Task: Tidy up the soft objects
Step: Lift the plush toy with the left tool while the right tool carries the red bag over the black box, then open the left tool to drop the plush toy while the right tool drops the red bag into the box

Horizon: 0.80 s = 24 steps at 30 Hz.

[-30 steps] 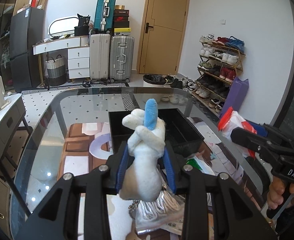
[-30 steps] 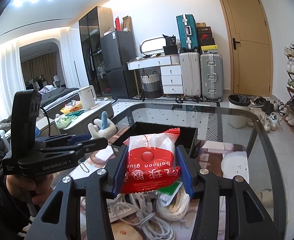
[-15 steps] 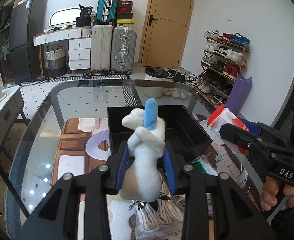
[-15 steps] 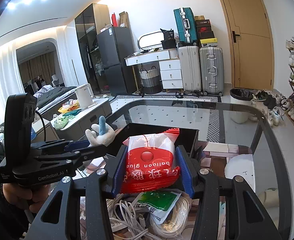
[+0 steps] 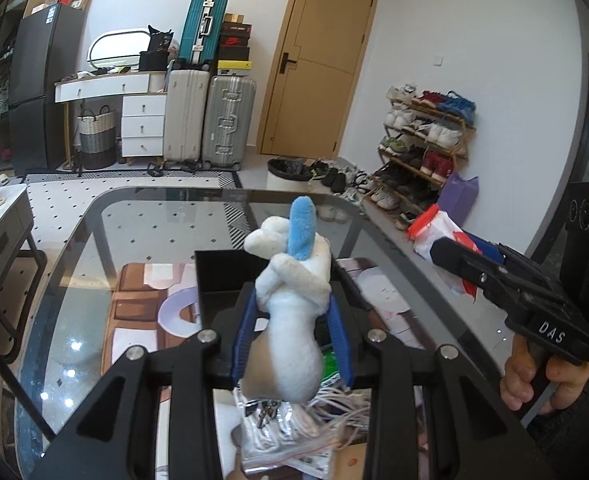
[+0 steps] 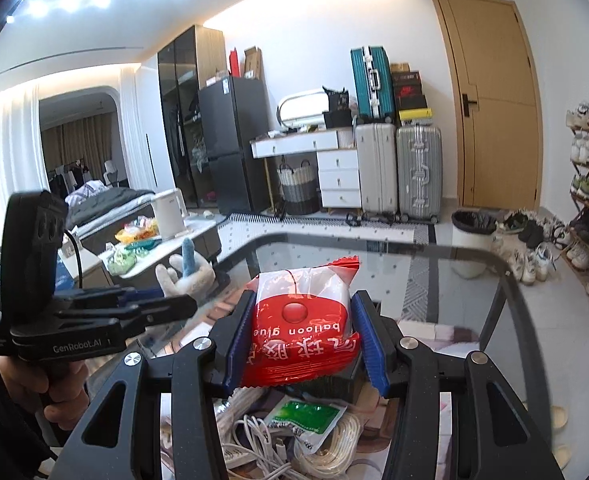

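My left gripper [image 5: 290, 312] is shut on a white plush toy with a blue ear [image 5: 290, 300] and holds it above the glass table, in front of a black open box [image 5: 222, 276]. My right gripper [image 6: 300, 332] is shut on a red and white "balloon glue" packet [image 6: 300, 320], held above the table. The plush [image 6: 186, 272] and the left gripper [image 6: 106, 312] also show at the left of the right wrist view. The right gripper [image 5: 494, 268] with the packet [image 5: 434, 232] shows at the right of the left wrist view.
A heap of white cables [image 6: 262, 440], a green sachet [image 6: 306, 416] and a bagged cord [image 5: 294, 432] lie on the glass table [image 5: 94, 280] under the grippers. Suitcases [image 5: 206, 116], a shoe rack [image 5: 426, 148] and a bin [image 6: 474, 240] stand beyond the table.
Both grippers have risen with their loads. The black box and the heap of cables now sit lower and farther below them in both views.
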{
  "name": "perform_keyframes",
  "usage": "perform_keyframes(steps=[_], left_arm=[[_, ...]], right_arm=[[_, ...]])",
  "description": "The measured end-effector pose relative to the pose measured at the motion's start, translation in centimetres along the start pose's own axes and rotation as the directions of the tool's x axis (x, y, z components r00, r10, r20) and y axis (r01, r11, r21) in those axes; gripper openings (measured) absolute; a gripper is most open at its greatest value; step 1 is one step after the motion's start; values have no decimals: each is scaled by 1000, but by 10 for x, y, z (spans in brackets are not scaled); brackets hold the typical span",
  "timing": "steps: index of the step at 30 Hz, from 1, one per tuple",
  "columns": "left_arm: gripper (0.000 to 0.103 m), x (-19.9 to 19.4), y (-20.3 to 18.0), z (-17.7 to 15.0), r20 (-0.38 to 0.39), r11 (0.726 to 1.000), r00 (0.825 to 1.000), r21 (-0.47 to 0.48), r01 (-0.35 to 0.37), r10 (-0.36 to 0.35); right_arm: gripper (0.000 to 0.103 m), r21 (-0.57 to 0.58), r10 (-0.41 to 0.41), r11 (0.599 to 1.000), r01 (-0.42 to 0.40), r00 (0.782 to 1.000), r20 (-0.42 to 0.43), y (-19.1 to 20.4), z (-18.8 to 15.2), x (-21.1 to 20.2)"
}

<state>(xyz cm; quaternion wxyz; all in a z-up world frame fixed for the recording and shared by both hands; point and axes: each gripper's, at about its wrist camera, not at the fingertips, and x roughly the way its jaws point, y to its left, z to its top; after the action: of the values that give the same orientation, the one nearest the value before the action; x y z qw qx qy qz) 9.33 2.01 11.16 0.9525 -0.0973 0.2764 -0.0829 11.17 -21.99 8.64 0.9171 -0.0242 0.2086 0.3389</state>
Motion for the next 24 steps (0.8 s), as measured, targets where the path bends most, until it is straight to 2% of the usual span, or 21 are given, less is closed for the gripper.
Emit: perform_keyframes(steps=[2,6,14,24], left_arm=[[33,-5,-2,2,2,1000,1000,-4,17,-17],[33,-7,-4,-3,1,1000,1000,11,0,0],[33,-12,-13,-12,1,1000,1000,28,-2,2],[33,-38,-42,-26,13,995,998,82,61,-62]], right_arm=[[48,-4,2,1000,-2,1000,20,1,7,-9],[48,-21,-6,1000,7,999,47,4,16,-24],[48,-16,-12,1000,13,999,31,6,8,-37],[48,-18,-24,1000,24,999,43,14,-6,-56]])
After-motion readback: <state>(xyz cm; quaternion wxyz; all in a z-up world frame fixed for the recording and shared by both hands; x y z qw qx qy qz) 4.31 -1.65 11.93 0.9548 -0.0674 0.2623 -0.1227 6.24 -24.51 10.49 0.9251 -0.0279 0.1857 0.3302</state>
